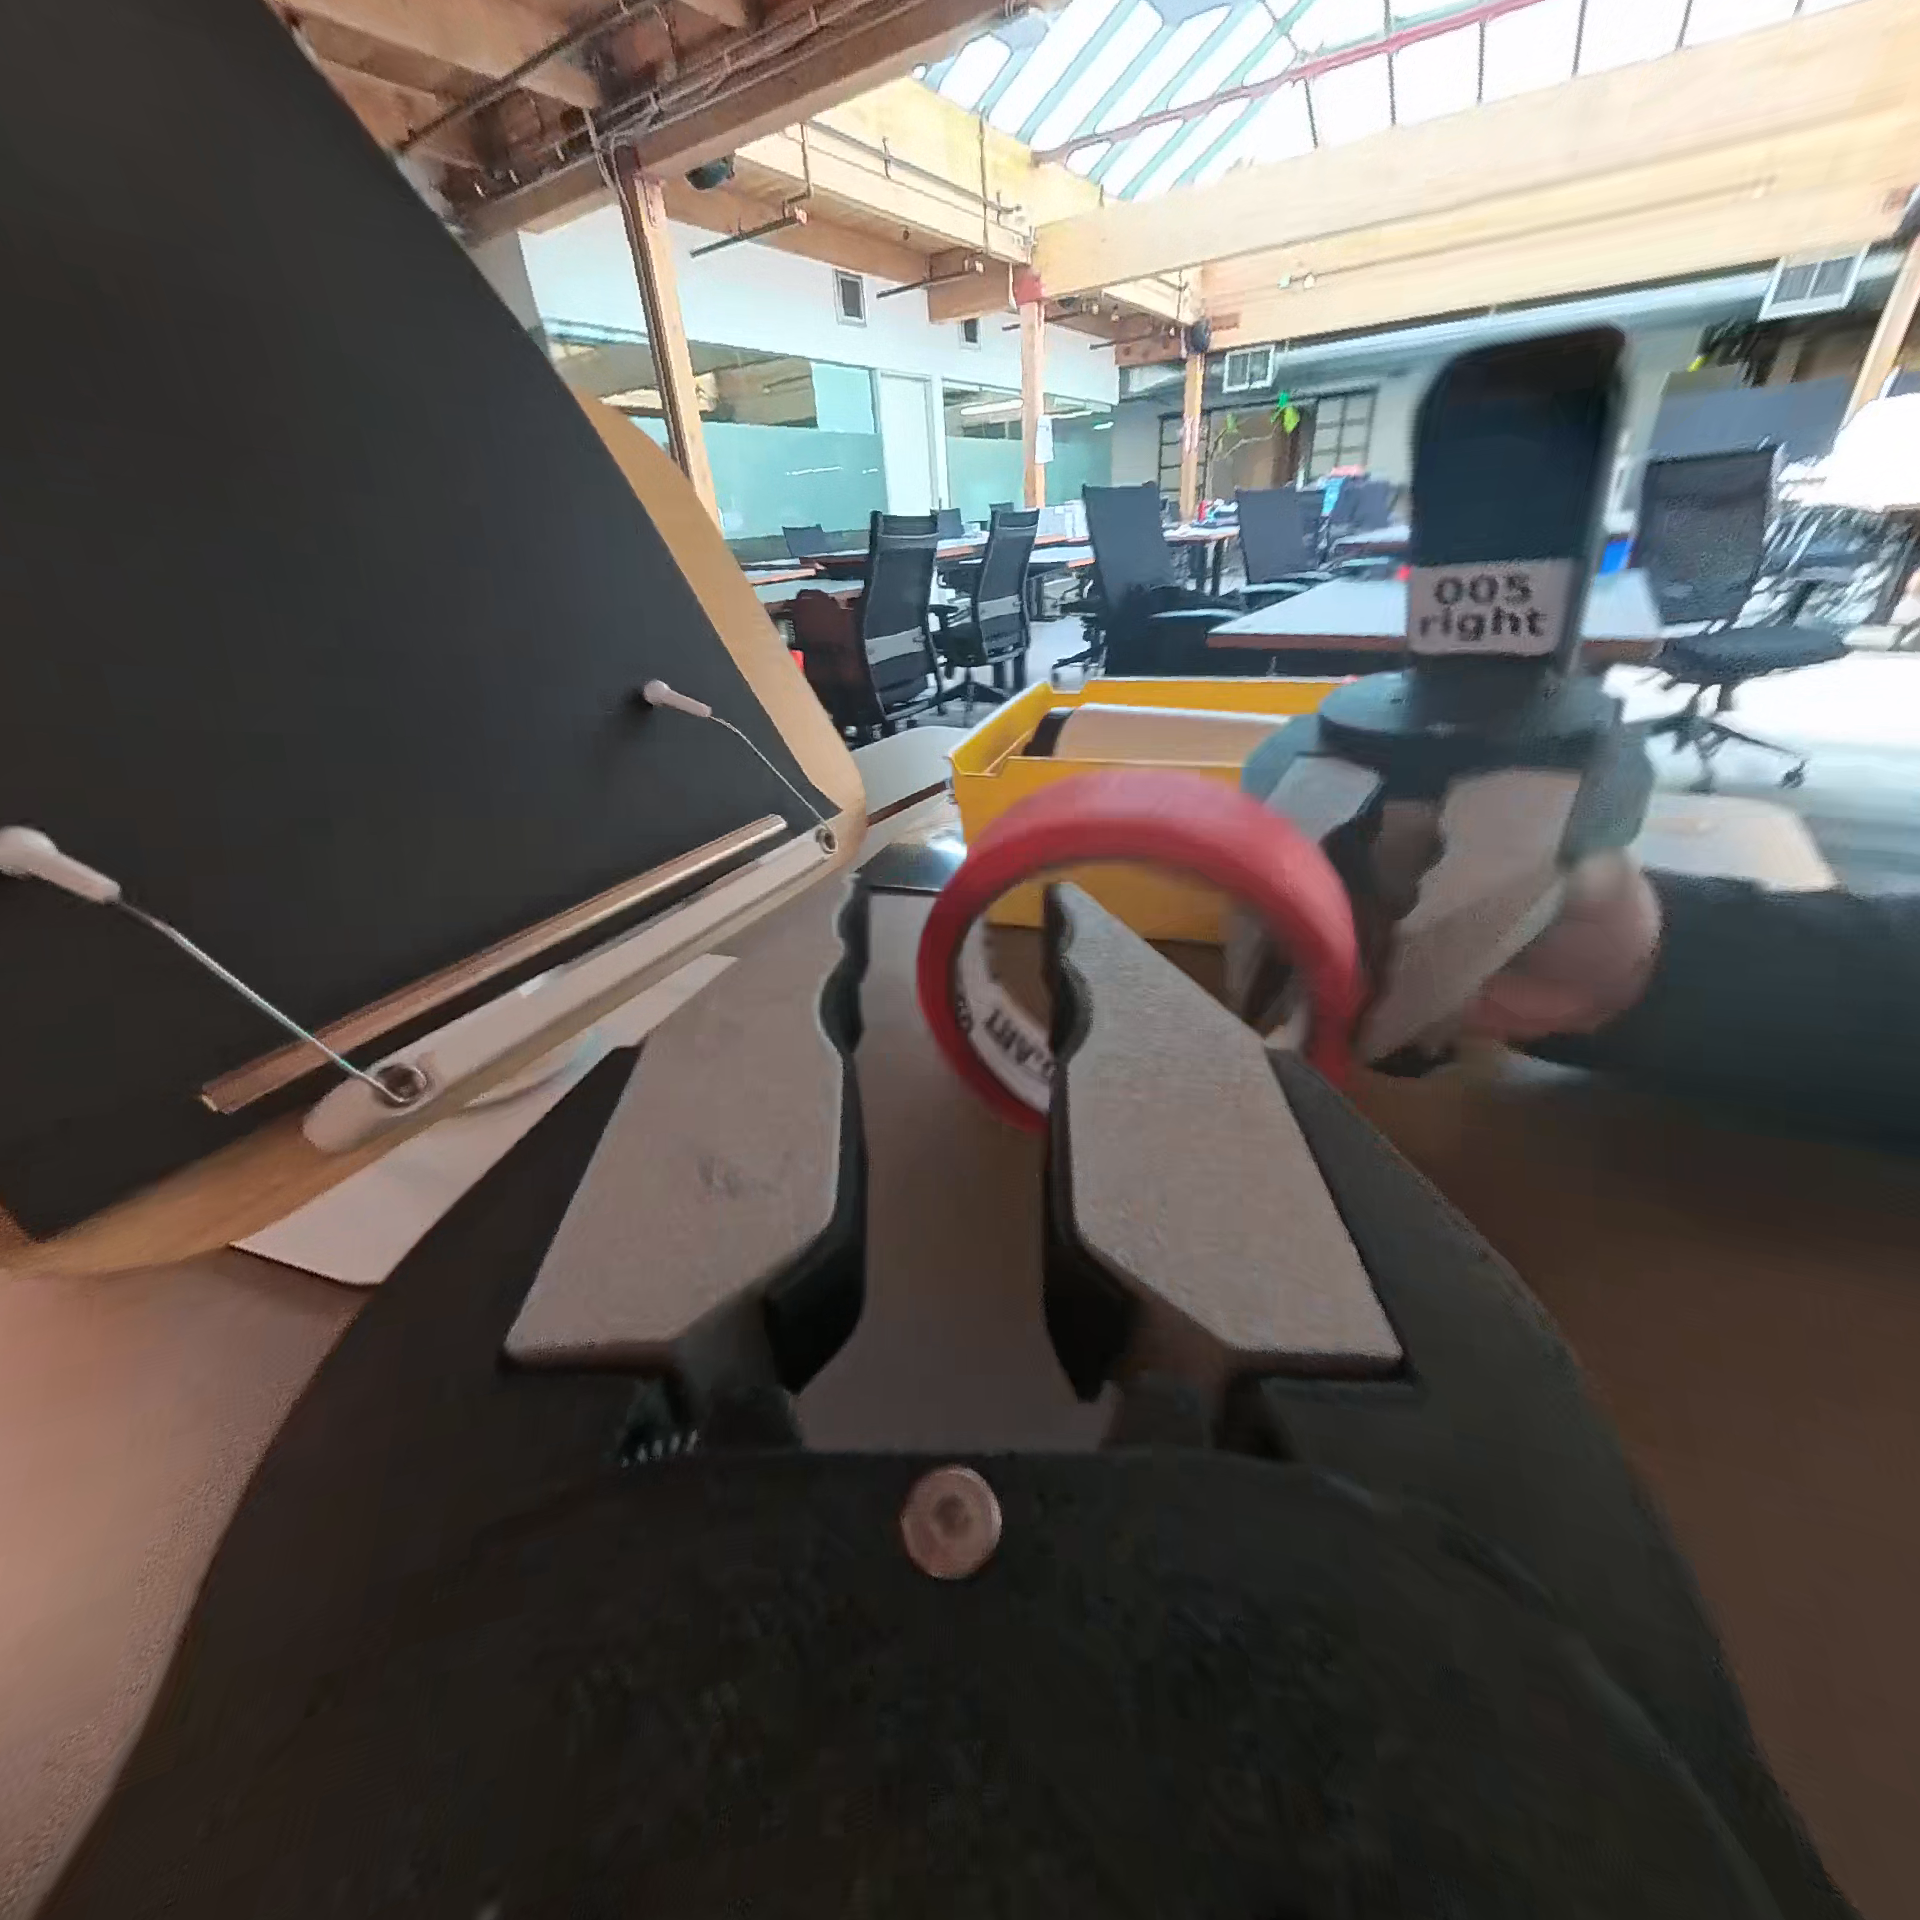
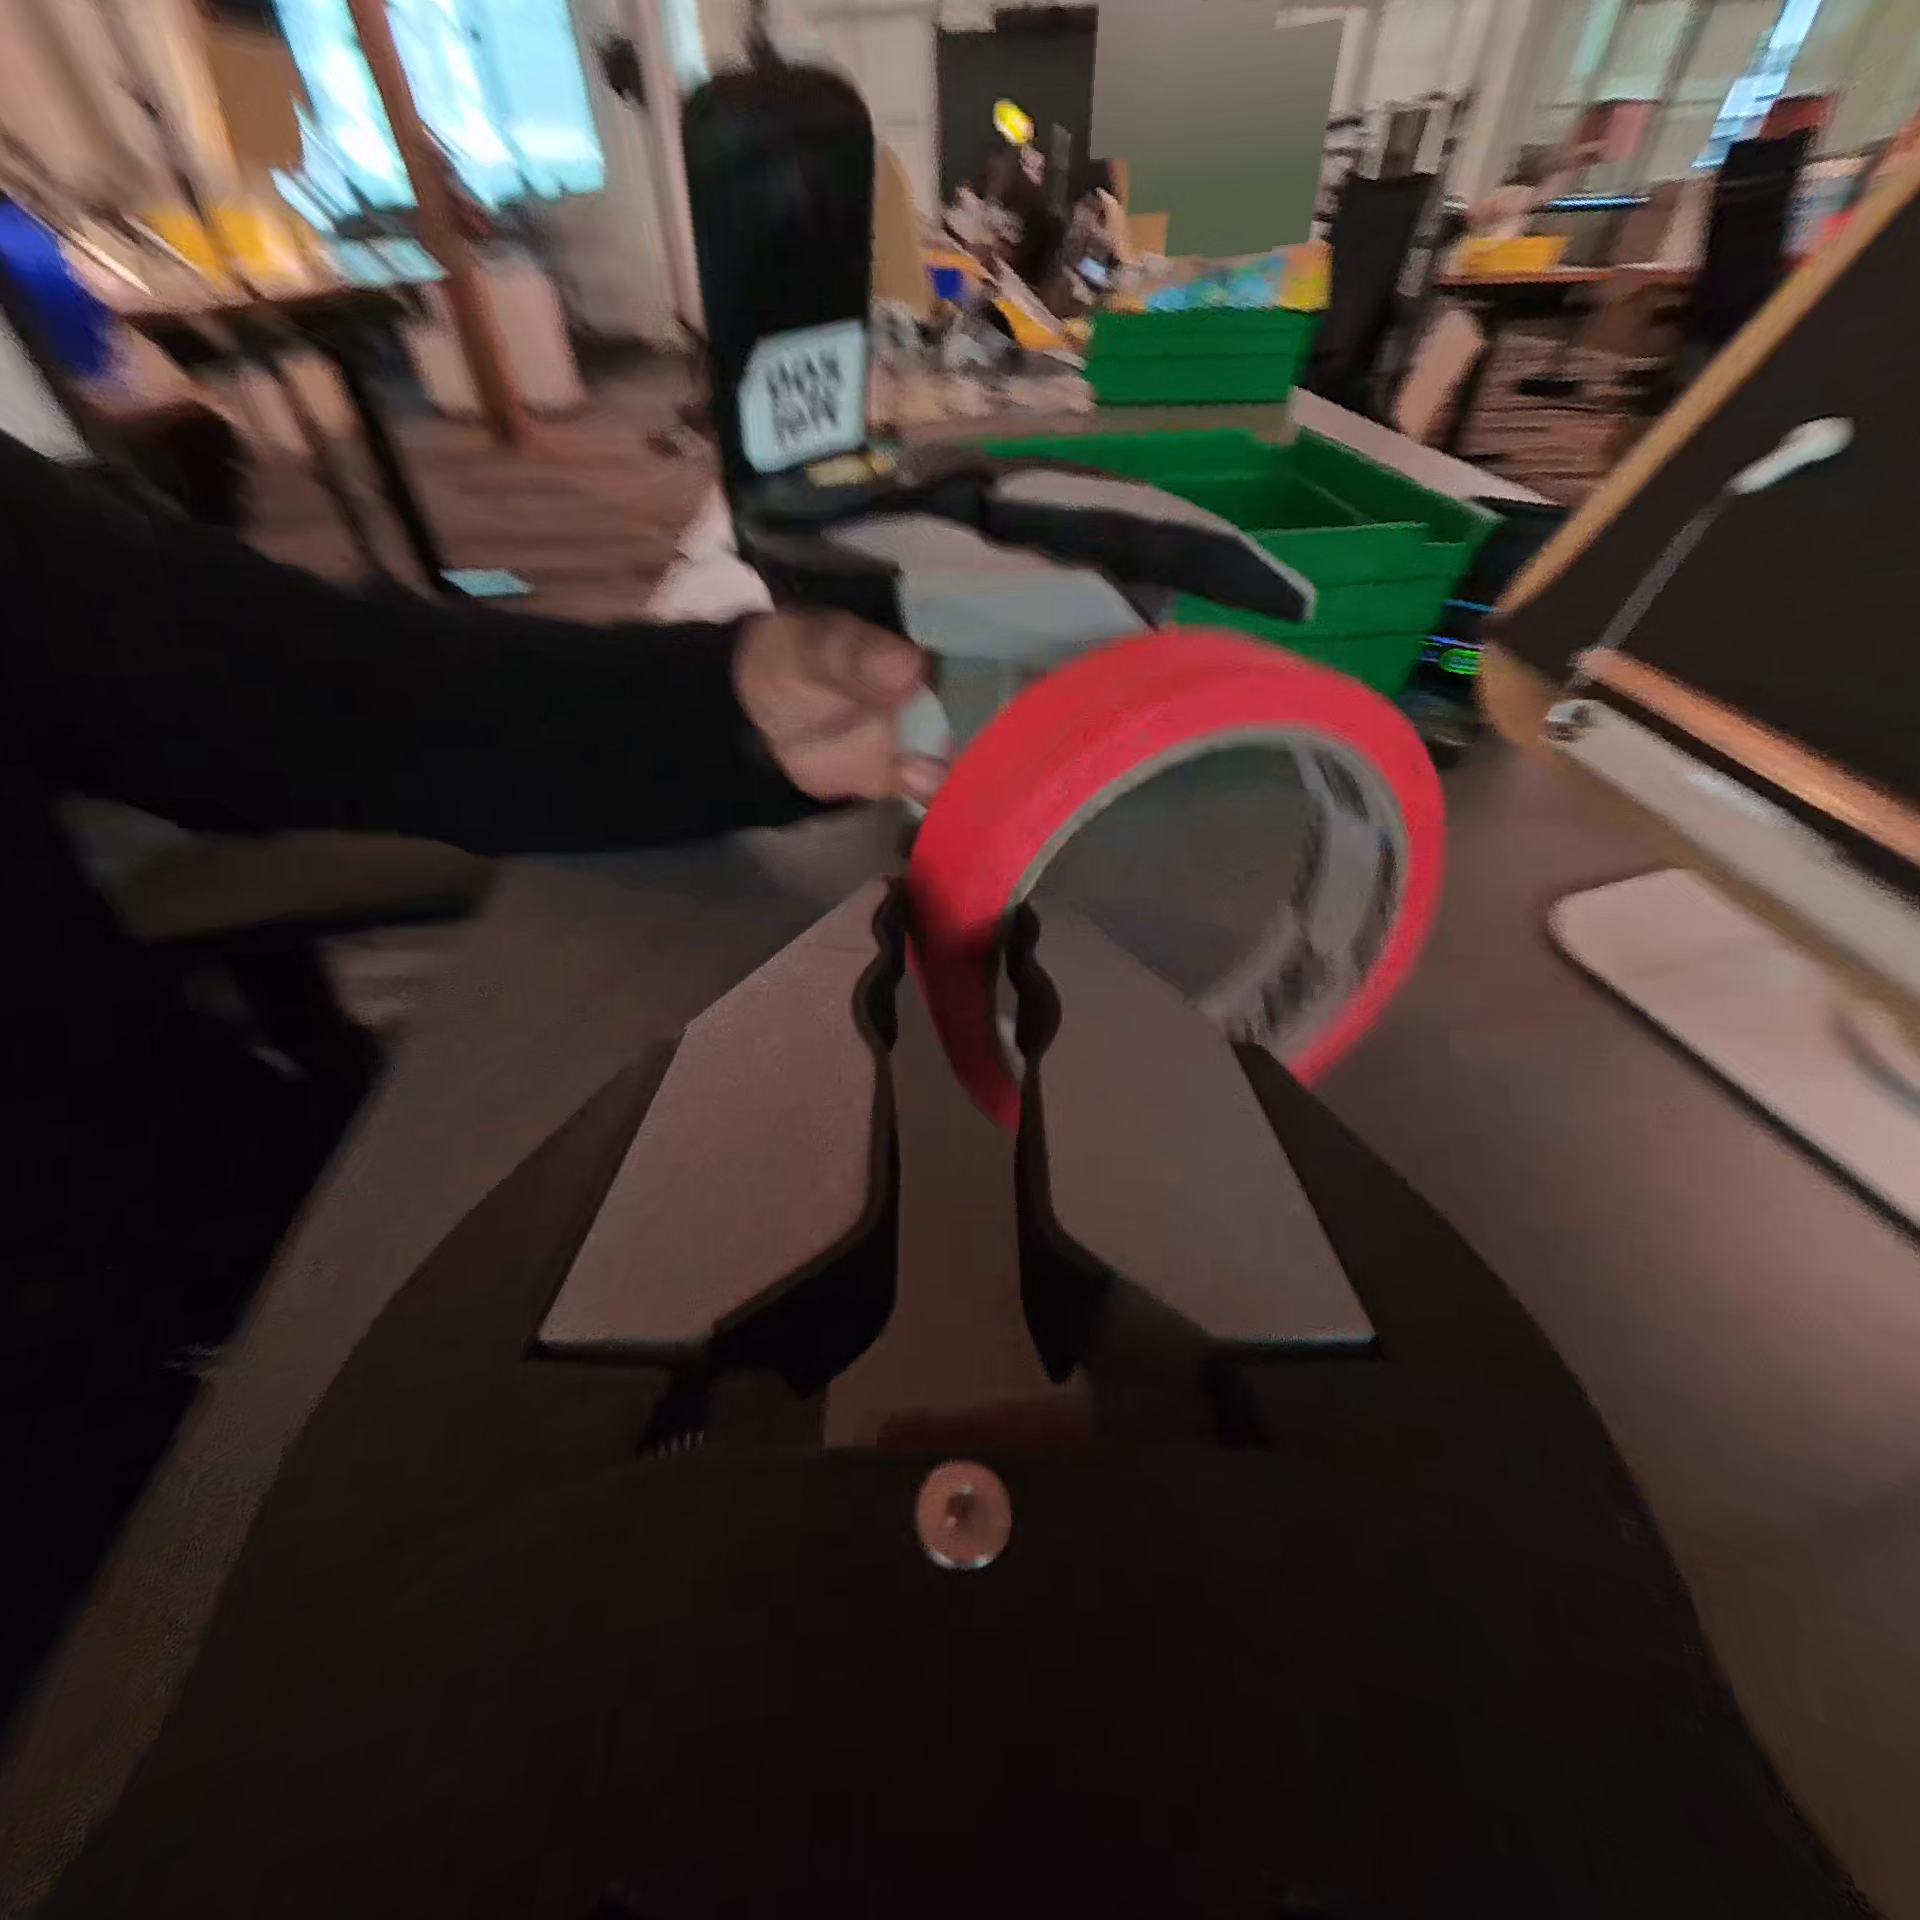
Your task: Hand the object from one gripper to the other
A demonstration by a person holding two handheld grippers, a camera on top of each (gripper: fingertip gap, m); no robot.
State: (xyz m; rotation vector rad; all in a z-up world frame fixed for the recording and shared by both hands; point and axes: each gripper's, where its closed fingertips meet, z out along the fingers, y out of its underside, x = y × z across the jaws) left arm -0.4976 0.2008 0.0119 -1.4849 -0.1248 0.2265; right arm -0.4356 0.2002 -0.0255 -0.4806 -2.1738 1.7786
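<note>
A red tape roll (image 1: pixel 1143 821) is held upright in the air between the two grippers. My right gripper (image 2: pixel 951 914) is shut on the roll's wall (image 2: pixel 1143 707), one finger inside the ring and one outside. In the left wrist view it (image 1: pixel 1330 1029) grips the roll's right side, with a hand behind it. My left gripper (image 1: pixel 951 914) is open. Its right finger reaches into the ring and its left finger stays outside, with a small gap to the tape. The left gripper also shows in the right wrist view (image 2: pixel 1216 618), behind the roll.
A yellow bin (image 1: pixel 1039 831) stands on the brown table (image 1: pixel 1558 1247) behind the roll. A tilted black board with a wooden rim (image 1: pixel 312 623) stands at the left on a white base (image 2: pixel 1714 987). Green bins (image 2: pixel 1330 540) stand beyond.
</note>
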